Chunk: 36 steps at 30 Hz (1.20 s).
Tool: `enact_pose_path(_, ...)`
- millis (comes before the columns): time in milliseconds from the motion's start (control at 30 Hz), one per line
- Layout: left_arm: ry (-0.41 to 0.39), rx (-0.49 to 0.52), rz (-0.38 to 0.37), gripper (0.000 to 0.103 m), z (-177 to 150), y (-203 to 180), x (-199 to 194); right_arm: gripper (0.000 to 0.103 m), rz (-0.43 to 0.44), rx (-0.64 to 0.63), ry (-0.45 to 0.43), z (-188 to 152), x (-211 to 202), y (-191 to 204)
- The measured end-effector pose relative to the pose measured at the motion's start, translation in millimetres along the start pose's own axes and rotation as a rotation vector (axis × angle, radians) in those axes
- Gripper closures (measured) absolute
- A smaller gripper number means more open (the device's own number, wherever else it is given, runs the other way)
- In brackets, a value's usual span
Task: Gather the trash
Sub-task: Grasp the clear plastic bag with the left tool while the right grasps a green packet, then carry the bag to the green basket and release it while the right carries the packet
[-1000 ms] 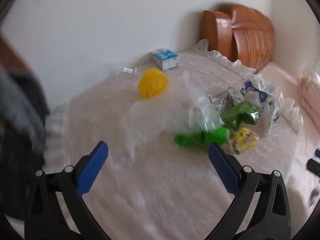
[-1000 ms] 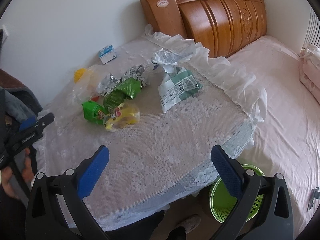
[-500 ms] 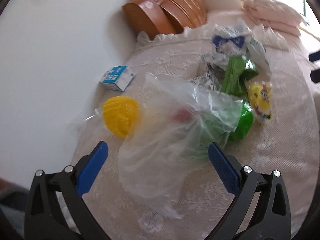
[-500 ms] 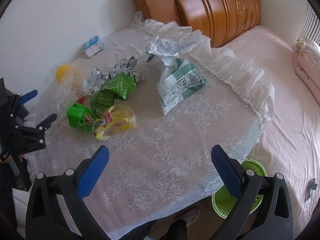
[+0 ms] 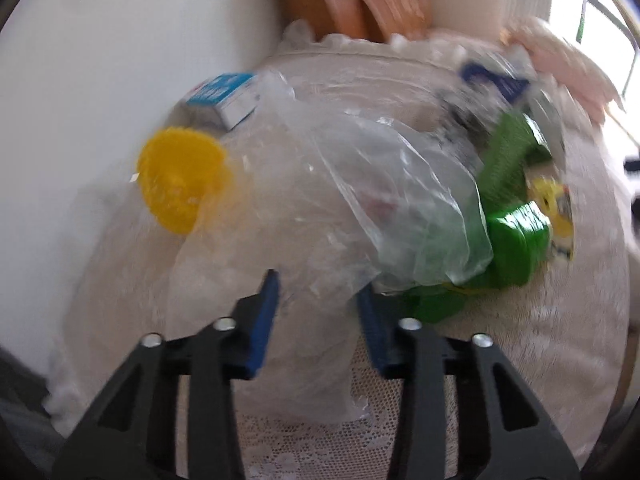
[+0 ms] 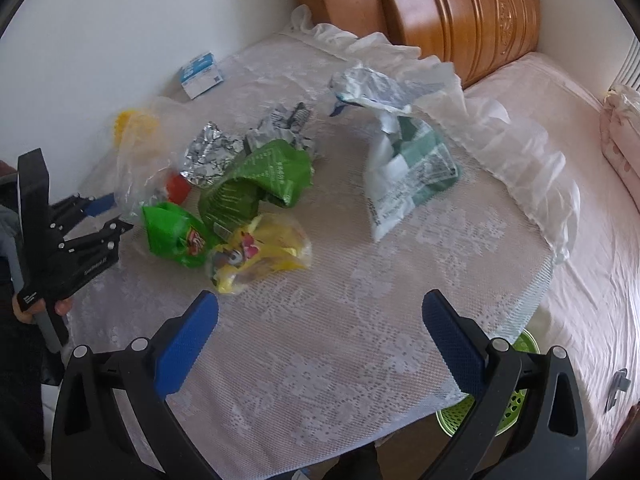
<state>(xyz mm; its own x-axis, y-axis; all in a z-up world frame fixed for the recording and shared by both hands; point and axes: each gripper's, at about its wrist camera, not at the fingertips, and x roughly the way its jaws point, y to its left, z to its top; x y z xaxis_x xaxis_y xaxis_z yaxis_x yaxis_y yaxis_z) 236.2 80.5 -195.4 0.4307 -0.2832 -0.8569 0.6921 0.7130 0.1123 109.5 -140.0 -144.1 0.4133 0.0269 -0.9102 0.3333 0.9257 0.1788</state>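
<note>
A clear plastic bag (image 5: 320,208) lies on the lace-covered round table (image 6: 340,340), beside a yellow round piece (image 5: 180,184). My left gripper (image 5: 318,312) has its jaws narrowed around the bag's near end; in the right wrist view this gripper (image 6: 106,216) sits at the bag's (image 6: 140,168) left edge. Green wrappers (image 6: 256,184), a green snack pack (image 6: 172,236), a yellow snack bag (image 6: 260,252), crumpled foil (image 6: 208,152) and a white-green bag (image 6: 404,176) lie mid-table. My right gripper (image 6: 320,332) is open and empty above the table's near side.
A blue-white carton (image 6: 200,74) stands by the wall. A green basket (image 6: 500,408) sits on the floor under the table's right edge. A wooden headboard (image 6: 440,4) and a pink bed (image 6: 580,200) lie to the right.
My left gripper has moved in onto the clear bag and its jaws have narrowed from wide open. My right gripper has drifted slightly closer over the table.
</note>
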Motion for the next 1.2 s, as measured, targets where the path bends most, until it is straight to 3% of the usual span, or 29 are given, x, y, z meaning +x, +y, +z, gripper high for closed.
enact_pose_path(33,-0.002,-0.054,-0.004,0.078,-1.0,5.8,-1.4,0.002,0.004,-0.005,0.000,1.9,0.8,3.4)
enact_pose_path(133,-0.017,-0.159,0.017,0.085,-3.5,15.5,-9.4,0.002,0.021,-0.024,-0.003,7.2,2.3,14.6)
enact_pose_path(367,-0.073,-0.336,0.109,0.086,-15.3,23.0,-53.8,0.002,0.107,-0.165,-0.025,23.1,6.1,58.6)
enact_pose_path(500,-0.075,-0.417,0.142,0.086,-30.7,30.5,-76.5,0.002,0.178,-0.331,-0.023,34.4,23.9,100.5)
enact_pose_path(567,-0.072,-0.424,0.160,0.086,-36.4,29.2,-84.0,0.003,0.170,-0.434,-0.021,36.6,36.5,121.3)
enact_pose_path(600,-0.069,-0.422,0.173,0.086,-39.3,27.4,-88.0,0.005,0.152,-0.494,-0.023,37.6,44.6,131.9)
enact_pose_path(700,-0.076,-0.435,0.191,0.086,-48.1,26.1,-100.2,0.031,0.079,-0.609,0.010,37.4,70.1,148.8)
enact_pose_path(733,-0.078,-0.441,0.190,0.086,-52.6,27.5,-106.8,0.048,0.061,-0.624,0.039,36.8,79.4,150.7)
enact_pose_path(867,-0.098,-0.460,0.202,0.086,-61.6,27.9,-126.9,0.061,0.086,-0.597,0.050,32.5,82.0,147.3)
enact_pose_path(1067,-0.151,-0.372,0.220,0.086,-58.7,-3.2,-160.9,0.061,0.206,-0.458,-0.011,18.9,35.0,120.0)
enact_pose_path(1200,-0.196,-0.281,0.165,0.086,-45.7,-49.4,-182.9,0.061,0.268,-0.302,-0.092,-2.4,-21.2,63.6)
